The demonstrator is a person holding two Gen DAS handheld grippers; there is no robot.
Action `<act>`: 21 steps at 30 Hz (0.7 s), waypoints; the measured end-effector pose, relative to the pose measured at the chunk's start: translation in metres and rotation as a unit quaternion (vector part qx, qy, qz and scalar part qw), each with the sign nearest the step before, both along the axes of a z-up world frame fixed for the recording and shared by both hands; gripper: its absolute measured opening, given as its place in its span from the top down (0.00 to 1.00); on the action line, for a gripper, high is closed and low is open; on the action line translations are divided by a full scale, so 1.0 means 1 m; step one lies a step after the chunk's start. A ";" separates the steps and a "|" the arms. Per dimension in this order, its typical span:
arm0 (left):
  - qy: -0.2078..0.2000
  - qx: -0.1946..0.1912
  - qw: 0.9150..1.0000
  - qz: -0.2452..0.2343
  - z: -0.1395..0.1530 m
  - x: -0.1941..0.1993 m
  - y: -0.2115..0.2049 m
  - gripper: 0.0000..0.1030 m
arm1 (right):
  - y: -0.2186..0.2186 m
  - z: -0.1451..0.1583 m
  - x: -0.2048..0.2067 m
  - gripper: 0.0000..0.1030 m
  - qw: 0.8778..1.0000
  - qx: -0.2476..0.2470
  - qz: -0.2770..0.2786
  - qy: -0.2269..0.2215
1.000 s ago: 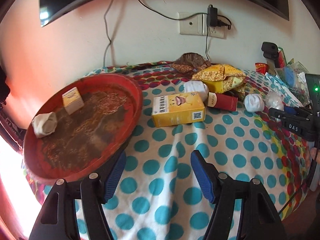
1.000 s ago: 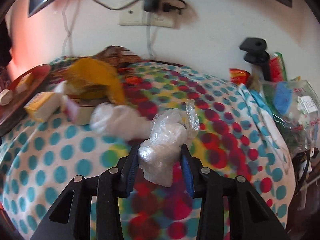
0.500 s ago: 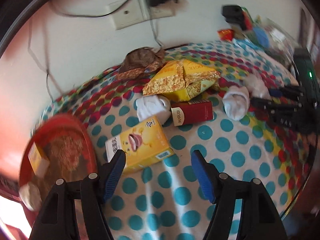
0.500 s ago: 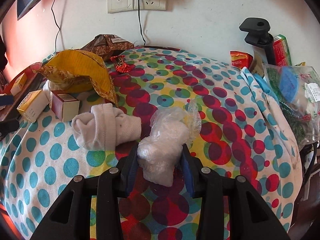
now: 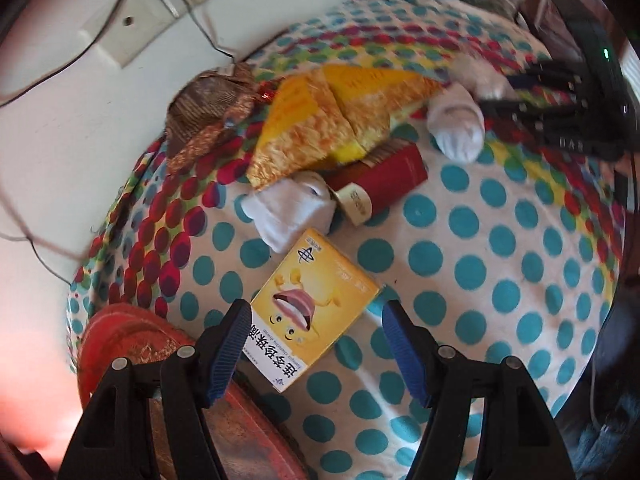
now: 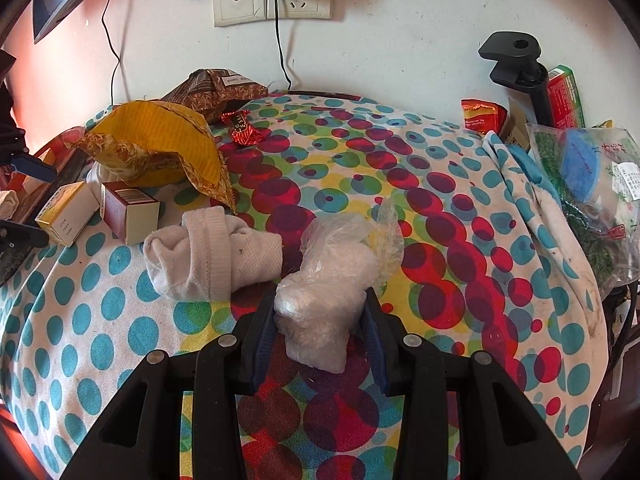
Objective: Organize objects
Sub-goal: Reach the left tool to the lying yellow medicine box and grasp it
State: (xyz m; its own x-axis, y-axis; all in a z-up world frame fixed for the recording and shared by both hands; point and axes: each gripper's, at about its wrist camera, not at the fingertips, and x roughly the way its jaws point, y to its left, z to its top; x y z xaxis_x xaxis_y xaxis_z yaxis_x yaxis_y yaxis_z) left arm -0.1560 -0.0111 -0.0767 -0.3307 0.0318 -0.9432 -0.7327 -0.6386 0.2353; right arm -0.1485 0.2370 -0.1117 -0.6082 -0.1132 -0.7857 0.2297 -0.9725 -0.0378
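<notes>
My left gripper [image 5: 316,344] is open, its blue pads on either side of a yellow carton [image 5: 310,316] with a cartoon face that lies flat on the dotted cloth. The red round tray [image 5: 120,344] sits just left of it, partly under my left finger. My right gripper [image 6: 318,340] is shut on a clear plastic bag [image 6: 332,284] of white stuff, held just above the cloth. A rolled white sock [image 6: 212,252] lies to its left. In the left wrist view, another white sock [image 5: 288,208] lies beyond the carton, next to a dark red box [image 5: 384,184].
A crumpled yellow snack bag [image 5: 332,116] and a brown wrapper [image 5: 208,108] lie near the wall. A small yellow box [image 6: 68,212] and a red box [image 6: 128,212] stand at the left. Plastic bags and packets [image 6: 584,184] pile up at the right edge. Wall sockets with cables [image 6: 276,0] are behind.
My left gripper has swung right and down from over the red tray to straddle the yellow carton. My right gripper still holds the plastic bag and has barely moved.
</notes>
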 end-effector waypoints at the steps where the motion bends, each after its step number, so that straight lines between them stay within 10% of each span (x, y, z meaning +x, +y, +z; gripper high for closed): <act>1: -0.006 -0.007 1.000 -0.005 -0.003 -0.002 -0.001 0.32 | 0.000 0.000 0.000 0.64 1.000 -0.001 0.000 0.000; 15: 0.061 0.027 0.997 0.033 -0.016 0.001 0.007 0.32 | -0.001 0.001 0.000 0.63 1.000 0.001 0.000 0.000; 21: -0.023 0.133 0.990 0.036 0.008 0.011 0.018 0.32 | -0.001 0.000 0.000 0.61 1.000 0.001 0.000 0.000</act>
